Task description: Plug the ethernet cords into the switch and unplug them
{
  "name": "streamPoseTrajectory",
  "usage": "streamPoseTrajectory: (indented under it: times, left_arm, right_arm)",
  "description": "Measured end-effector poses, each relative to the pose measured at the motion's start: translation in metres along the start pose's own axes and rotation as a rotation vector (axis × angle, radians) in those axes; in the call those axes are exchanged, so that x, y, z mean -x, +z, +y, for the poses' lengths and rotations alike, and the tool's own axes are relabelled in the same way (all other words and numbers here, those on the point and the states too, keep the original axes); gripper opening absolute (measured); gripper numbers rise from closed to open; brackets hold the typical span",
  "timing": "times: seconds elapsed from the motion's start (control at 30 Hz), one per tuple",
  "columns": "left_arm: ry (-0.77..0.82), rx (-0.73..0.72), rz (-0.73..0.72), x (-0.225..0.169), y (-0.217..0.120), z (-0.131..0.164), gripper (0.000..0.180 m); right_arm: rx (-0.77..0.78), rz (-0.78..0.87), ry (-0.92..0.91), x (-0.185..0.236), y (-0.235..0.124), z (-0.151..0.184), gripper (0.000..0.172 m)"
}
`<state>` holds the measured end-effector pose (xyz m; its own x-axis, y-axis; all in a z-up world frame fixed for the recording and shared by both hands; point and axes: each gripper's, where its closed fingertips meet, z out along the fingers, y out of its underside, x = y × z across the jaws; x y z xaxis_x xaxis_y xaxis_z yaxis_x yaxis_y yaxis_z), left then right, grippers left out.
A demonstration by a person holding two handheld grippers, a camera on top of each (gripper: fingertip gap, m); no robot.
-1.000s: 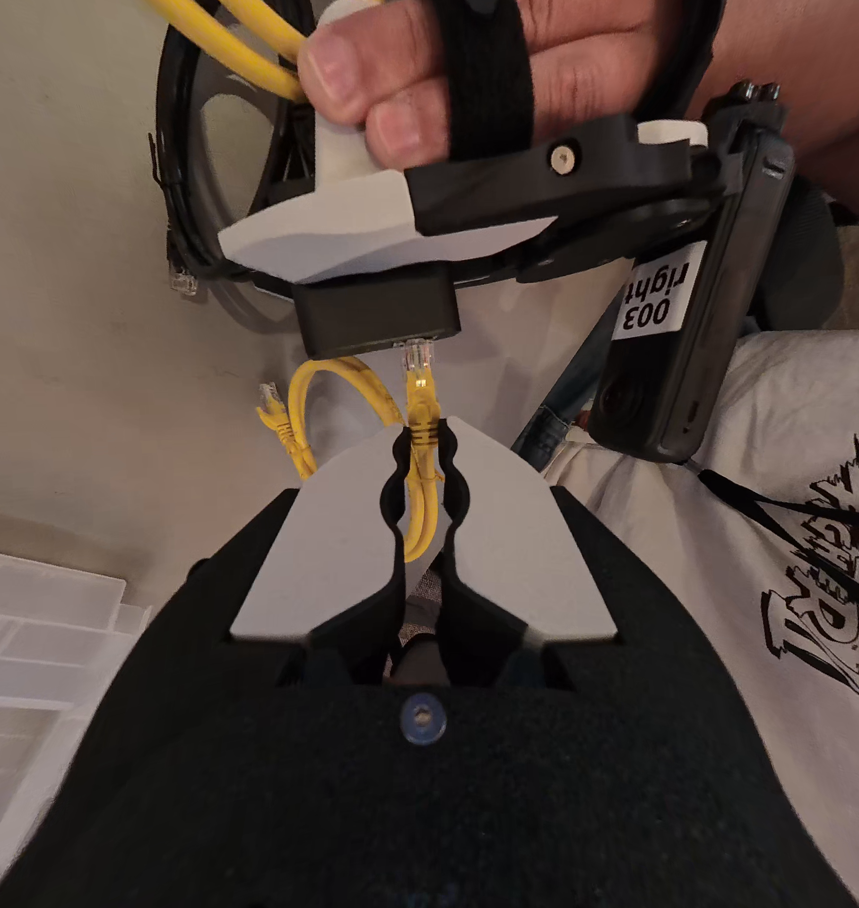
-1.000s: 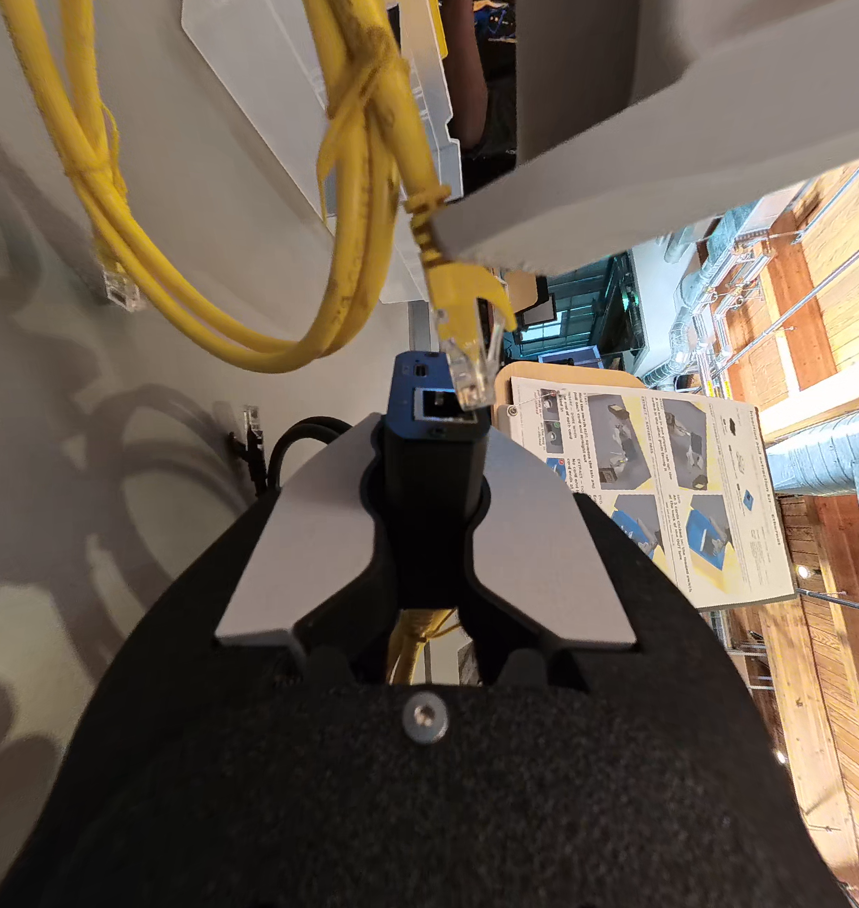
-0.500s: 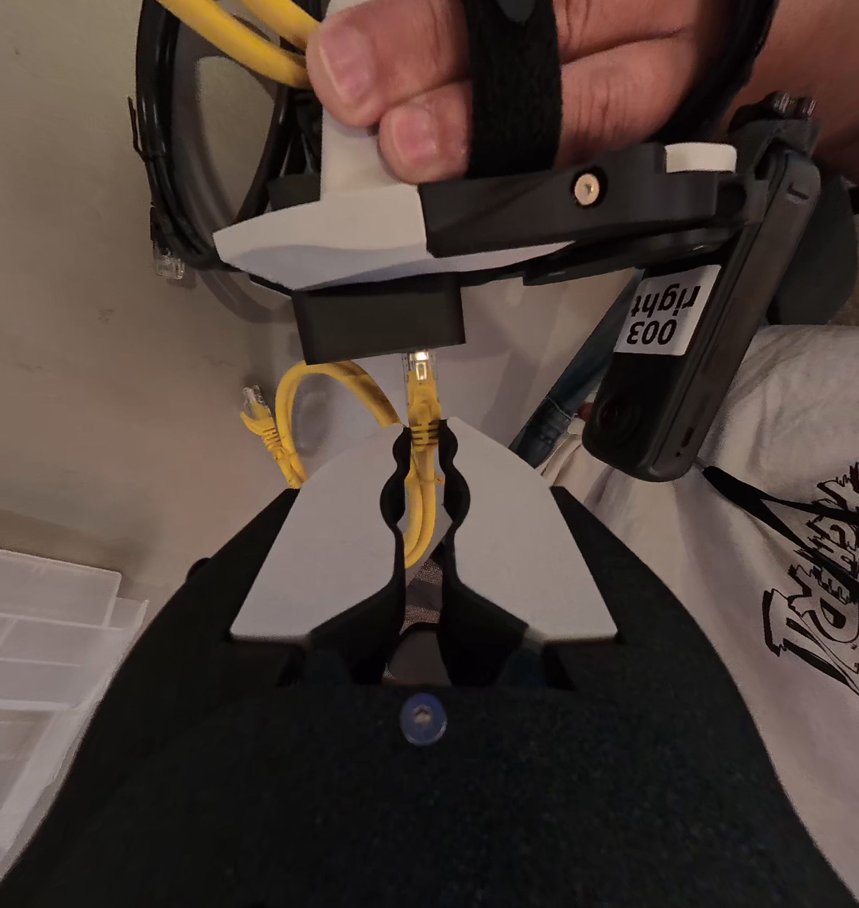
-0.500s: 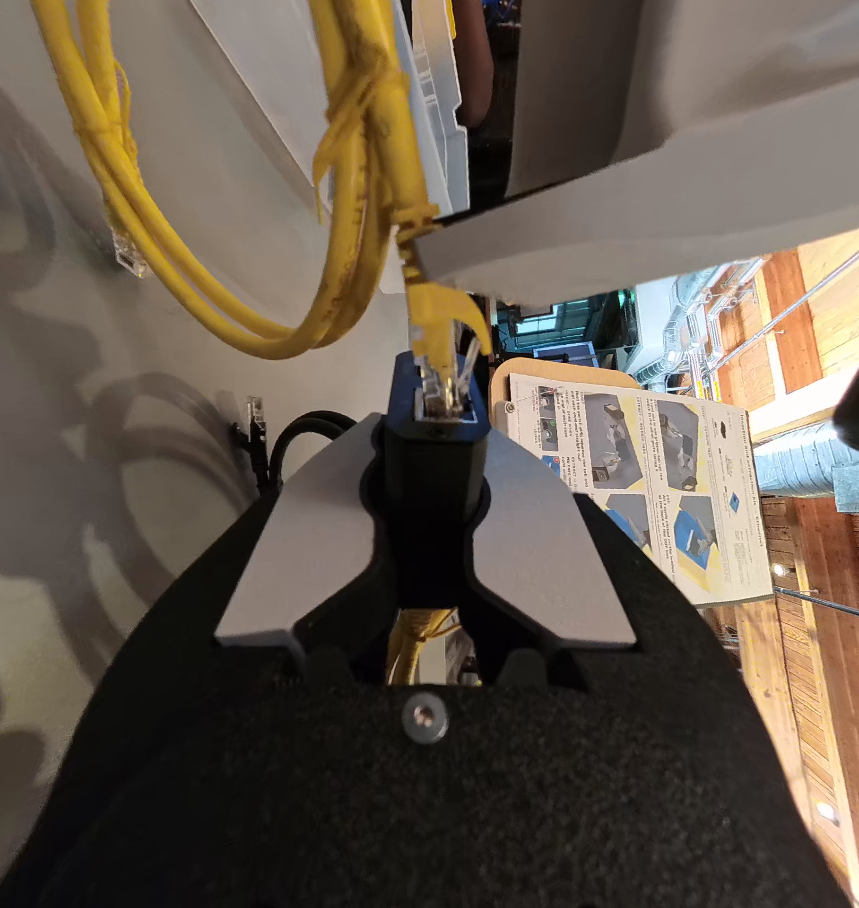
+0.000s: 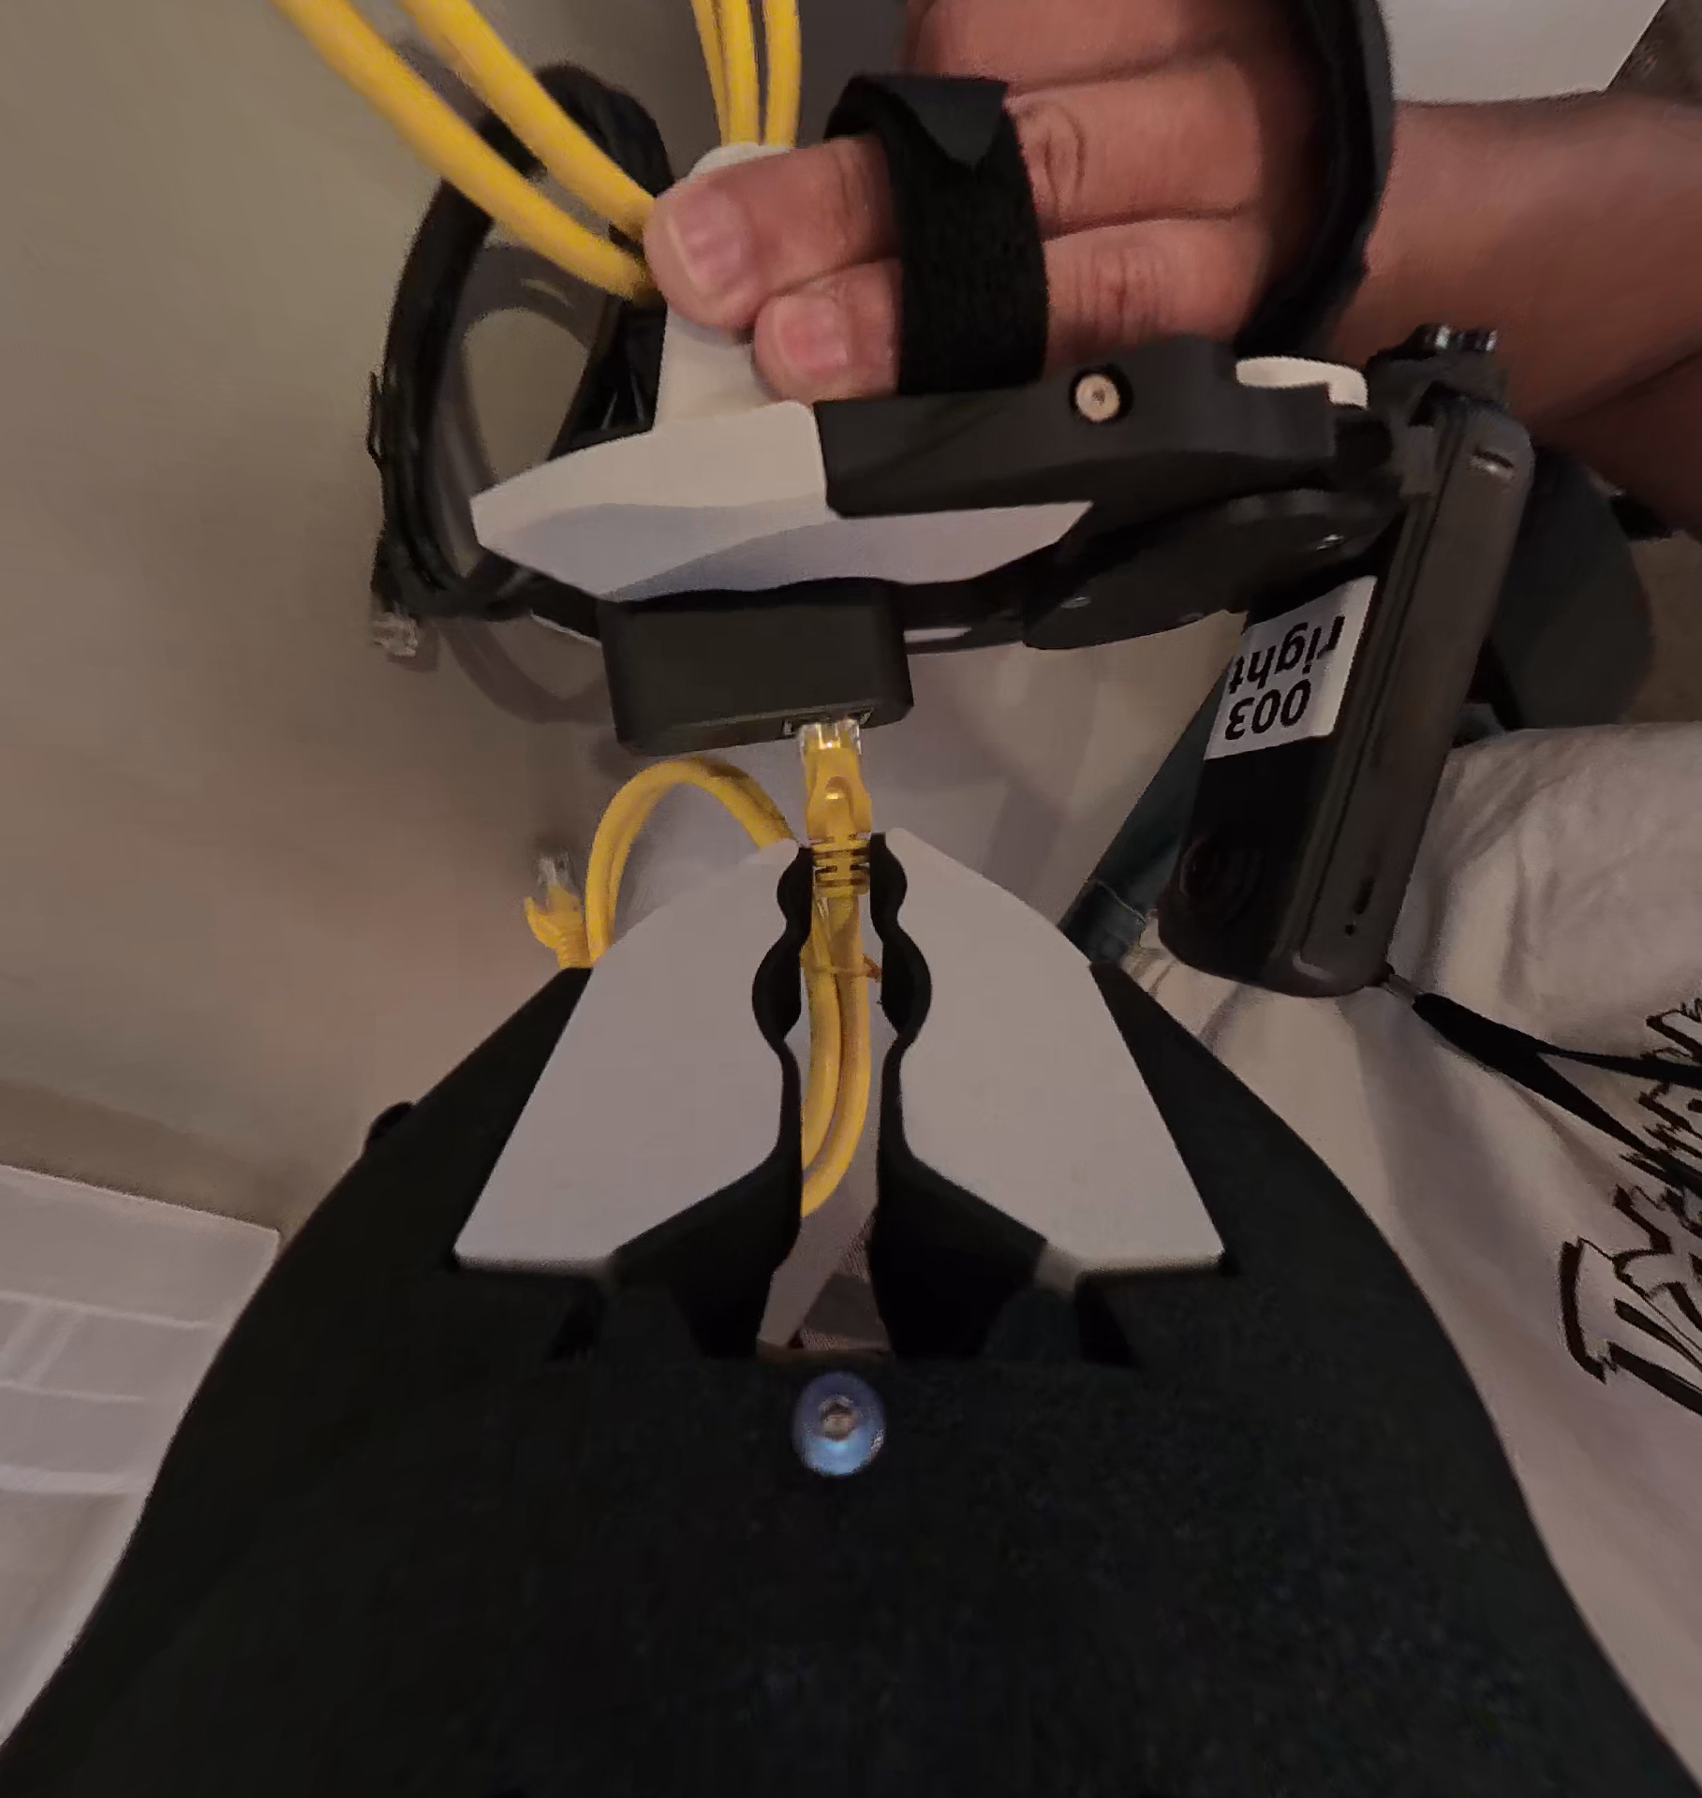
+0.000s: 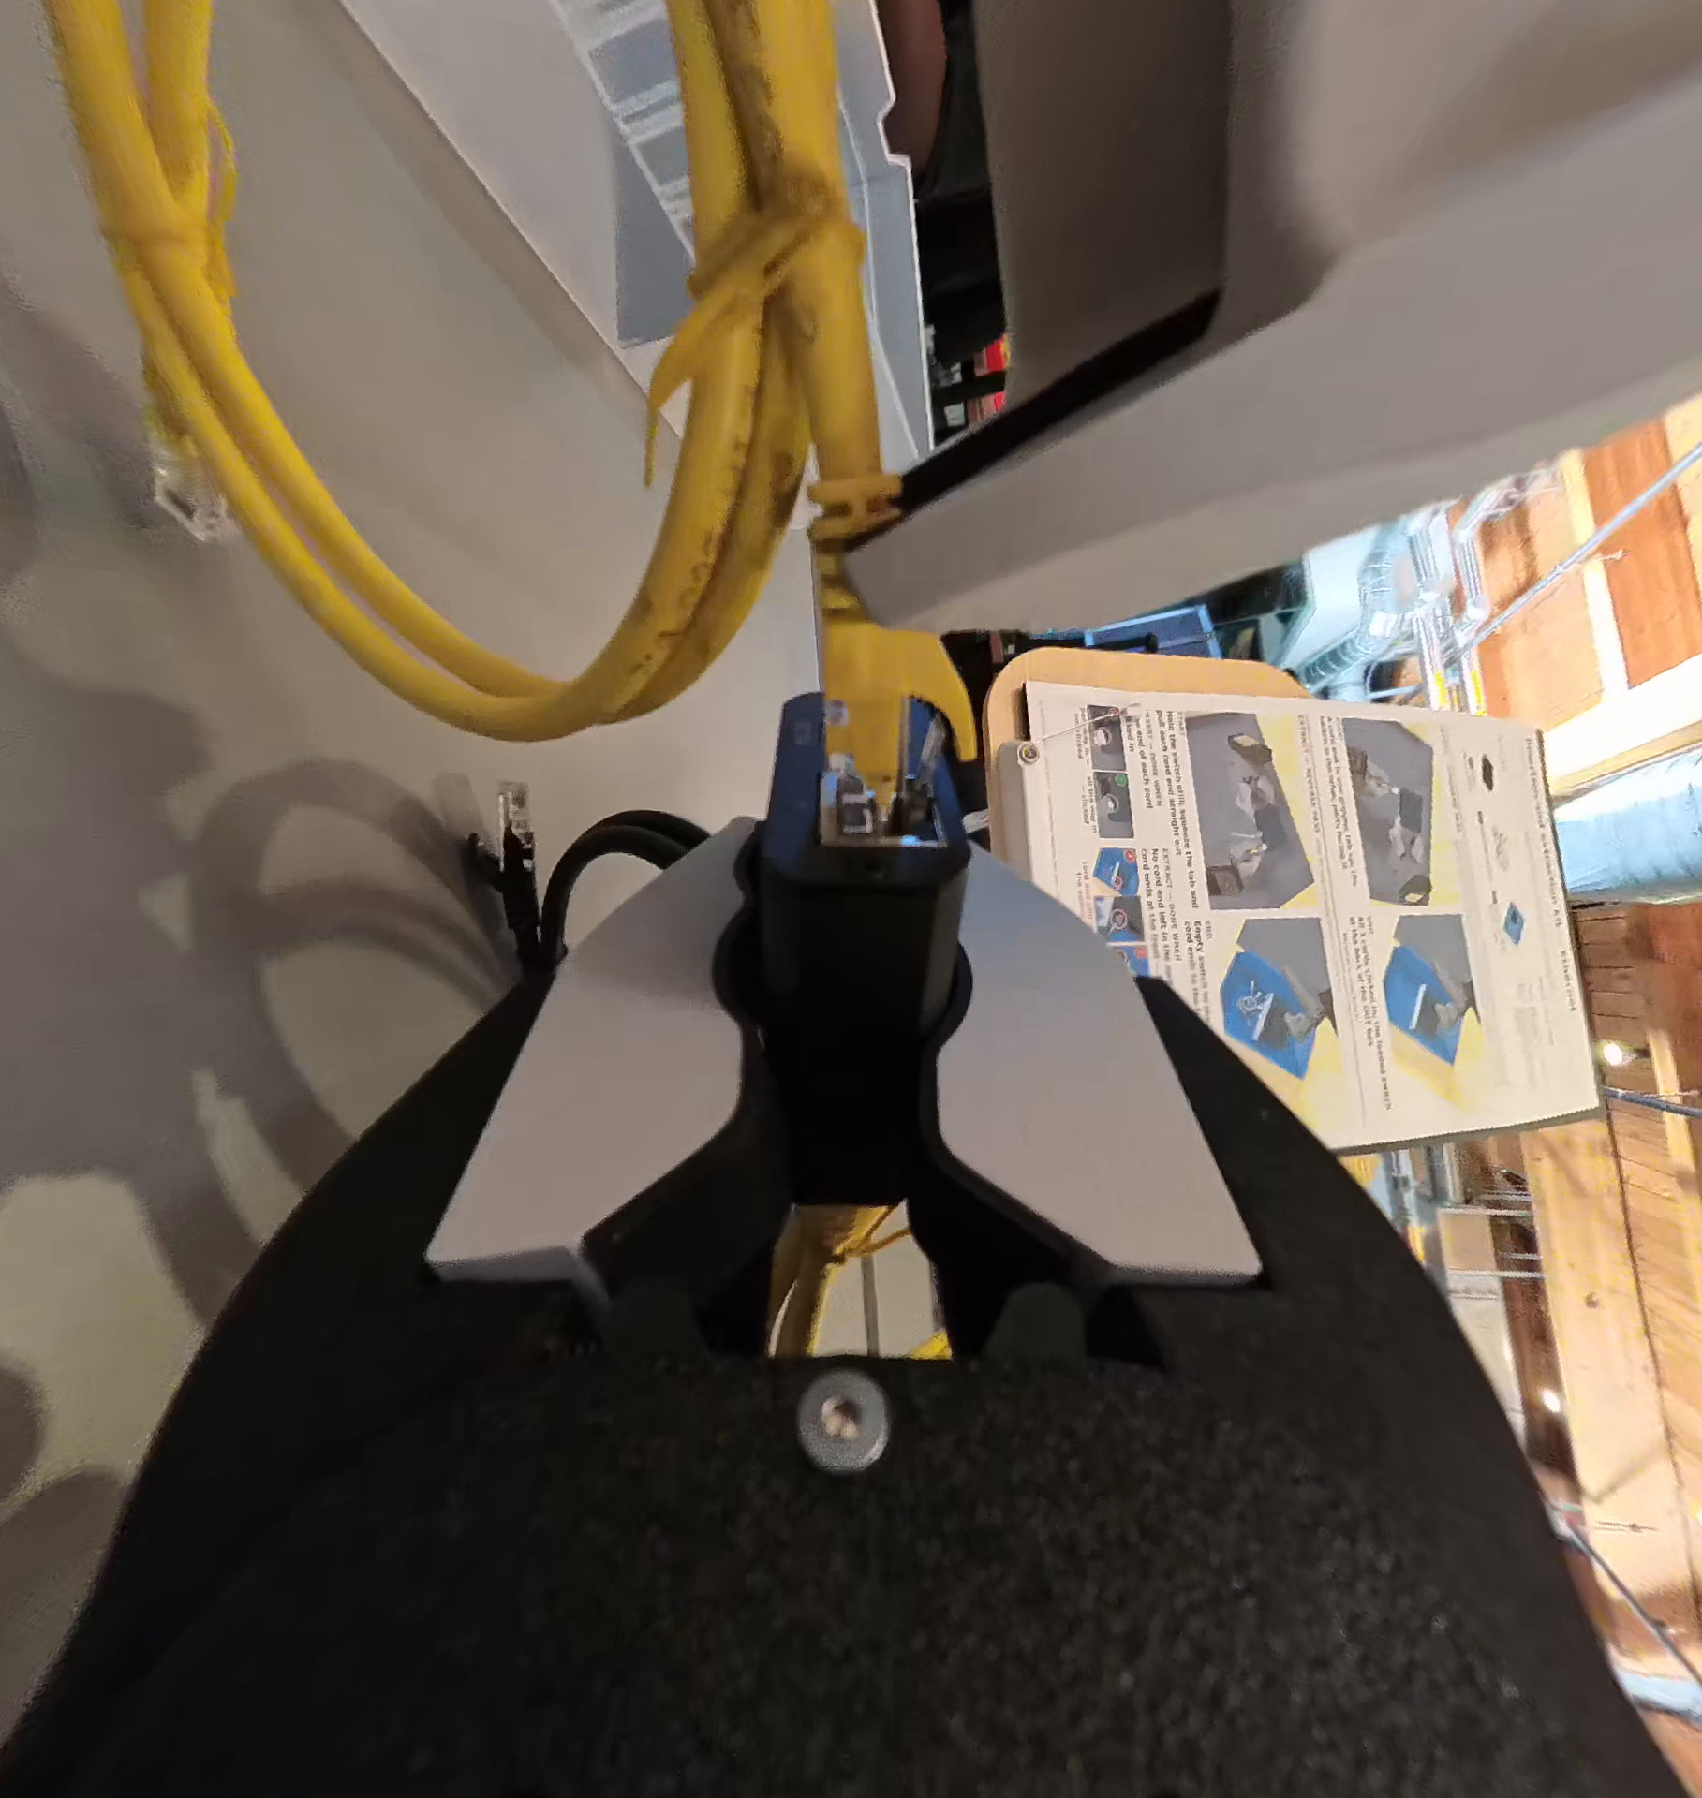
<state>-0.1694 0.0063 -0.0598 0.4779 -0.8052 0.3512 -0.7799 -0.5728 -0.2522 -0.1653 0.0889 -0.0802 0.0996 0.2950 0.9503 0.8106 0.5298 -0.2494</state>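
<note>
Left gripper (image 5: 839, 856) pinches the ribbed boot of the yellow ethernet cord (image 5: 835, 1031), pads pressed on both sides. Plug (image 5: 830, 744) tip sits at the mouth of a port on the black switch (image 5: 754, 681), apparently only partly seated. Right gripper (image 6: 861, 934) clamps the switch (image 6: 856, 973) by its body, held in the air above the pale table (image 5: 97, 681). Judgement: keep plug square to the port, push straight along the cord axis until the latch engages; brace the switch firmly. Beyond, a black cord (image 5: 409, 545) coil lies on the table.

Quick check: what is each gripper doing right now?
Left gripper: closed on the yellow ethernet cord.
Right gripper: closed on the black switch.
</note>
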Motion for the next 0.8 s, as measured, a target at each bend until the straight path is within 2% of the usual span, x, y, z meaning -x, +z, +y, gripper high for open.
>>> streamPoseTrajectory:
  times: [0.1, 0.2, 0.3, 0.43, 0.5, 0.63, 0.73, 0.8]
  left_arm:
    - [0.067, -0.078, -0.031, -0.001, -0.001, -0.003, 0.012]
    - [0.149, -0.17, -0.059, -0.003, -0.003, -0.006, 0.025]
    - [0.243, -0.343, -0.15, 0.003, -0.016, -0.012, 0.037]
    - [0.26, -0.56, -0.221, -0.002, -0.024, -0.006, 0.049]
    - [0.258, -0.628, -0.299, 0.0, -0.022, -0.003, 0.046]
    - [0.278, -0.671, -0.473, 0.013, -0.016, 0.002, 0.035]
    - [0.278, -0.704, -0.421, 0.007, -0.014, 0.001, 0.023]
    - [0.282, -0.725, -0.41, 0.005, -0.014, 0.0, 0.022]
  right_arm:
    - [-0.01, -0.015, 0.025, 0.0, 0.0, 0.0, 0.026]
    - [-0.01, -0.021, 0.026, 0.001, 0.002, 0.001, 0.026]
    - [-0.011, -0.024, 0.044, -0.001, 0.002, 0.004, 0.026]
    - [-0.018, -0.034, 0.097, -0.004, 0.002, 0.006, 0.026]
    - [-0.017, -0.035, 0.108, -0.005, 0.003, 0.008, 0.026]
    - [-0.018, -0.034, 0.114, -0.005, 0.003, 0.009, 0.026]
    - [-0.016, -0.035, 0.112, -0.006, 0.003, 0.01, 0.026]
    - [-0.015, -0.035, 0.11, -0.006, 0.003, 0.01, 0.026]
